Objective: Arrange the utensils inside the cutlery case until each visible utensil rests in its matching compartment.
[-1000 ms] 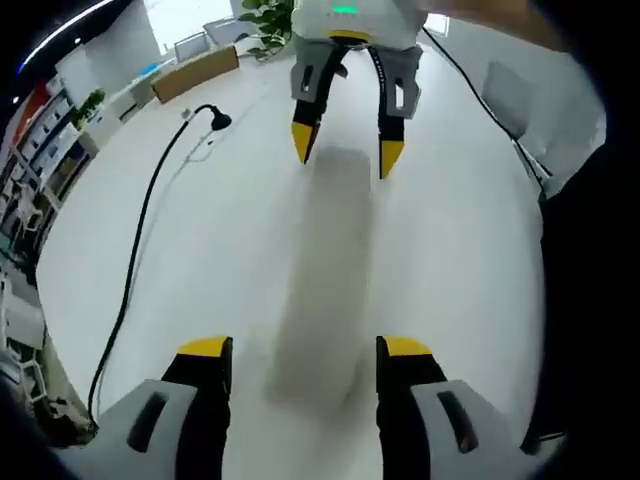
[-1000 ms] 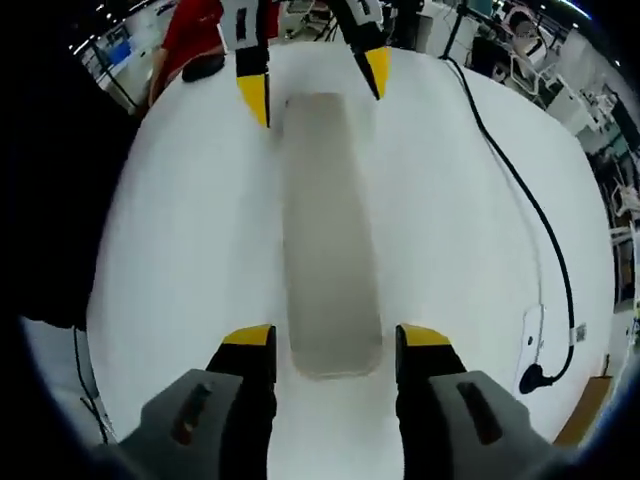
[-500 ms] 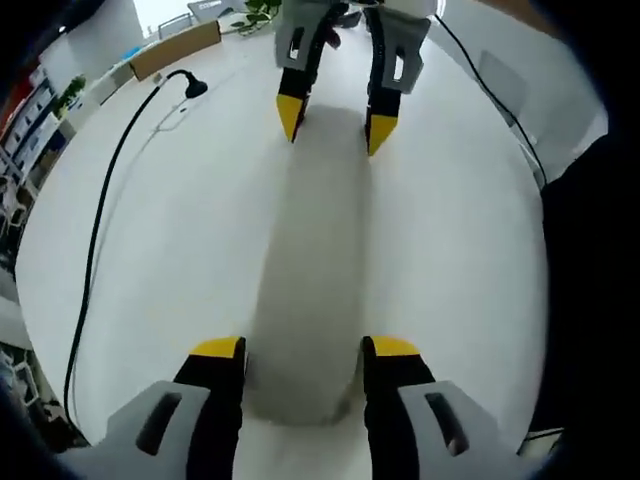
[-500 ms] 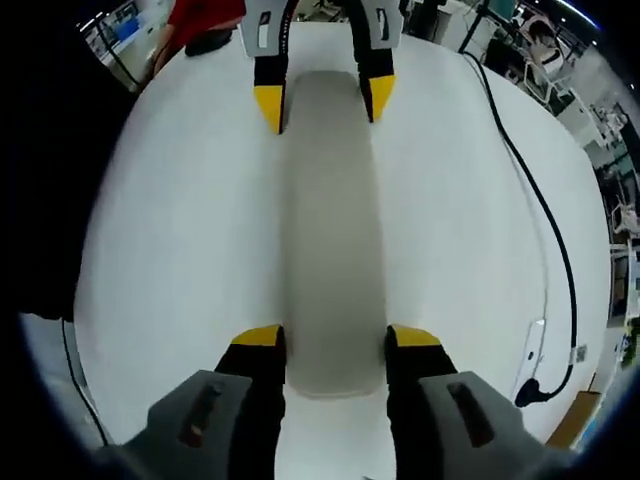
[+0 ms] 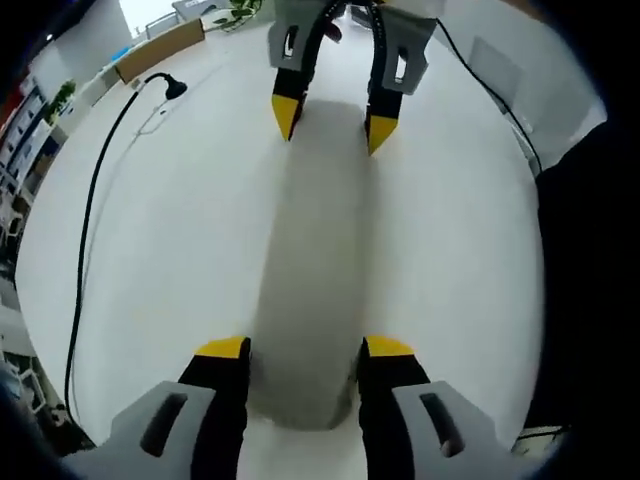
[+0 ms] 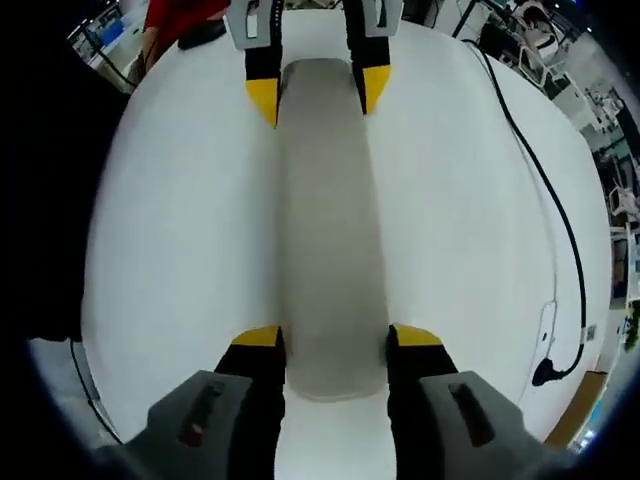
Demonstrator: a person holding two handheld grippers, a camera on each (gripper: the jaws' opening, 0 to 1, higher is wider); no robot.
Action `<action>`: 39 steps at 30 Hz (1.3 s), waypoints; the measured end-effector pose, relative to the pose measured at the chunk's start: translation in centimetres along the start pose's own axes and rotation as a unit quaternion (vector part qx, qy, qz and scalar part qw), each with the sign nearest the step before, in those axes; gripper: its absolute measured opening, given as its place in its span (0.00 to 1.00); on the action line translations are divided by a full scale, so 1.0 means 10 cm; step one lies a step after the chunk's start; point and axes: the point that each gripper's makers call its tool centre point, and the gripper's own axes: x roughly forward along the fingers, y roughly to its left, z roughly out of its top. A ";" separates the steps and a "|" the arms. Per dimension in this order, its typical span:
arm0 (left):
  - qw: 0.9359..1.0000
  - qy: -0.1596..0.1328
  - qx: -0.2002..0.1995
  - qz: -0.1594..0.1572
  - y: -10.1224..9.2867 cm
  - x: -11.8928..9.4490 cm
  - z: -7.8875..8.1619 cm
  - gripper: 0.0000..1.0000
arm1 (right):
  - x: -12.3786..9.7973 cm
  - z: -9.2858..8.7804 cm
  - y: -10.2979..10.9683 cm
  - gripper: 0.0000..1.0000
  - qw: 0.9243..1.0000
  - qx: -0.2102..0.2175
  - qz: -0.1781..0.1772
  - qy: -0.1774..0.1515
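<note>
Cutlery case (image 5: 312, 270): long pale grey case, lid shut, lying flat on the white table (image 5: 180, 260); it runs lengthwise between the two grippers. In the right gripper view the same case (image 6: 330, 230) stretches from near jaws to far jaws. No utensils can be made out.

Left gripper (image 5: 303, 348): jaws parted, yellow tips straddling the near end of the case, one on each long side. Tips sit right against the edges; actual contact cannot be told. In the right gripper view it (image 6: 319, 92) stands at the far end of the case, tips on either side.

Right gripper (image 6: 336, 337): jaws spread, tips flanking its own end of the case, close against the sides; contact again uncertain. In the left gripper view it (image 5: 330, 118) brackets the far end.

Cable (image 5: 95, 210): black, curving across the table well to one side of the case, ending in a dark plug near the table edge. The right gripper view shows it (image 6: 545, 190) sweeping along the opposite side, well apart from the case.

Surroundings: cardboard box (image 5: 160, 50) and a green plant (image 5: 240, 10) beyond the table; a red-clad figure (image 6: 180, 15) past the far edge in the right gripper view; shelving and chairs blurred at the margins.

Obstructions: dark clothing (image 5: 585, 280) of the person fills one flank of the left gripper view, hiding that part of the table.
</note>
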 end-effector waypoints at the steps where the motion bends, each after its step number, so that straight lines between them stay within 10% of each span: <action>1: 1.000 0.001 0.001 0.000 -0.02 0.00 -0.01 0.43 | 0.00 0.00 0.03 0.38 1.000 0.003 -0.001 -0.003; 39: 1.000 -0.015 0.017 0.000 -1.36 -0.11 -0.23 0.44 | -0.08 0.02 1.50 0.39 0.999 0.050 -0.017 -0.004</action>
